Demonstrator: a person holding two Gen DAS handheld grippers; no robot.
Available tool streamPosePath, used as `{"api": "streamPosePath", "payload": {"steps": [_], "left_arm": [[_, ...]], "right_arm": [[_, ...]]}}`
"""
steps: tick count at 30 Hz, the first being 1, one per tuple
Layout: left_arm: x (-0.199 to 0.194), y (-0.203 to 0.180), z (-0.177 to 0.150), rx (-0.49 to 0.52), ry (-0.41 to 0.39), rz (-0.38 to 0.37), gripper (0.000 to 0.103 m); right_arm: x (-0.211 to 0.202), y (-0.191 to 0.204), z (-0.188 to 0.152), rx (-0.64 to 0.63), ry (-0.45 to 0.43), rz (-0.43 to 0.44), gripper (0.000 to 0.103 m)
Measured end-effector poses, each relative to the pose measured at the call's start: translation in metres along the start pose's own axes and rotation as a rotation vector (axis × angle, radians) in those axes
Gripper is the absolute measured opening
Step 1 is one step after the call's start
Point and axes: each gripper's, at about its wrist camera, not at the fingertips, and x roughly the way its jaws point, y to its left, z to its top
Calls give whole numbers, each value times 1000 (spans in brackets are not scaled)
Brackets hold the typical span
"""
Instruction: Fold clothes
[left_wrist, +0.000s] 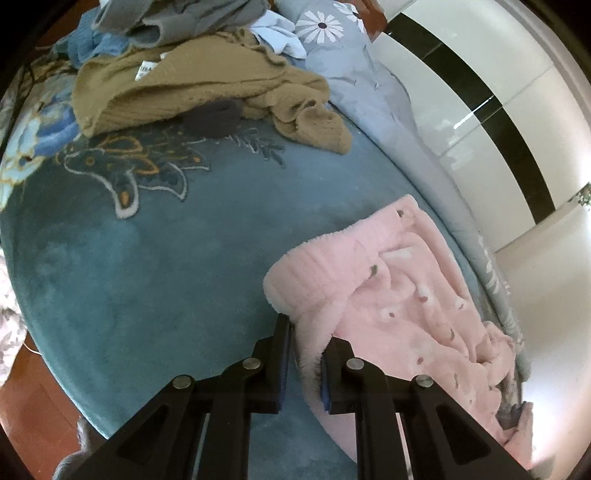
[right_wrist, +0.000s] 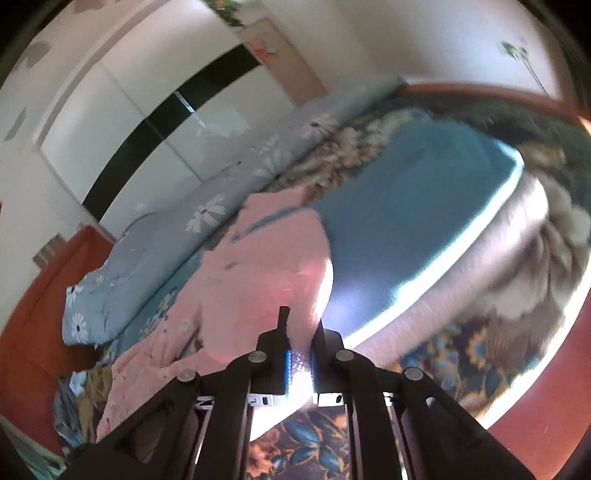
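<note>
Two wrist views of a garment fold carried out on a bed. The pink fleece garment (left_wrist: 402, 295), dotted with small dark marks, lies on the blue plush bedspread (left_wrist: 147, 258) near the side of the bed where a grey-blue floral quilt (left_wrist: 369, 85) is bunched. The left tongs (left_wrist: 308, 332) stand narrow, pinching the fluffy ribbed edge of the garment between their blue pads. The right tongs (right_wrist: 300, 332) are likewise nearly closed; in the right wrist view, which is blurred, pink cloth runs down between the jaws, so they appear to hold the garment (right_wrist: 258, 266) at another edge, though glare at the pads leaves the contact itself unclear. The step in hand appears to be drawing the garment out flat or carrying one edge over for a fold. To do it well, both grips should stay firm, the held edge be kept taut between the two tongs, and the cloth be laid down evenly so that no crease is trapped beneath. Across the bedspread, well apart from the garment, lies a heap of unfolded clothes: a tan knit (left_wrist: 192, 85), grey (left_wrist: 177, 18) and light blue (left_wrist: 280, 40) pieces. The open blue area between is free; the quilt just beside the garment could catch an edge swung outward.
</note>
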Motion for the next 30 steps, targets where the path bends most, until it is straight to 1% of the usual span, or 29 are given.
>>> {"api": "streamPosePath", "payload": {"steps": [2, 3, 4, 7, 10, 12, 14, 17, 18, 19, 20, 21, 22, 23, 26, 28, 29, 30], "left_arm": [[1, -1, -1, 15, 3, 11, 15], [2, -1, -1, 18, 6, 14, 15], [3, -1, -1, 19, 11, 17, 15], [5, -1, -2, 17, 22, 27, 15], [5, -3, -4, 26, 26, 39, 15], [4, -3, -4, 27, 28, 43, 15], [4, -3, -4, 28, 30, 48, 16], [5, -4, -4, 30, 34, 56, 16], [5, -5, -4, 31, 34, 60, 16], [6, -5, -4, 33, 36, 63, 16], [7, -6, -4, 34, 37, 67, 16], [7, -7, -3, 36, 37, 70, 16], [8, -8, -3, 38, 37, 74, 16], [7, -9, -3, 40, 36, 76, 16], [4, -8, -4, 37, 30, 69, 16], [3, -7, -4, 35, 26, 62, 16], [3, -6, -5, 34, 26, 58, 16], [3, -5, -5, 31, 25, 55, 16]], "right_arm": [[-6, 5, 12, -36, -31, 1, 27], [-8, 5, 19, -47, -42, -2, 39], [-7, 5, 26, -54, -45, -2, 42], [15, 3, 48, -79, -7, -20, 43], [57, -2, 57, -96, 93, -75, 43], [81, -5, 59, -111, 160, -98, 43], [99, -7, 59, -113, 209, -115, 43], [105, -1, 57, -129, 229, -83, 43], [106, 2, 56, -136, 233, -69, 40], [105, 5, 55, -144, 233, -57, 25], [102, 10, 55, -154, 230, -47, 13], [100, 14, 56, -162, 226, -42, 6], [96, 17, 58, -167, 215, -39, 5], [86, 20, 63, -166, 179, -32, 5], [43, 25, 85, -145, 8, -5, 4], [3, 17, 101, -112, -145, -28, 4], [-13, 13, 106, -99, -206, -48, 4], [-22, 7, 109, -91, -233, -74, 5]]}}
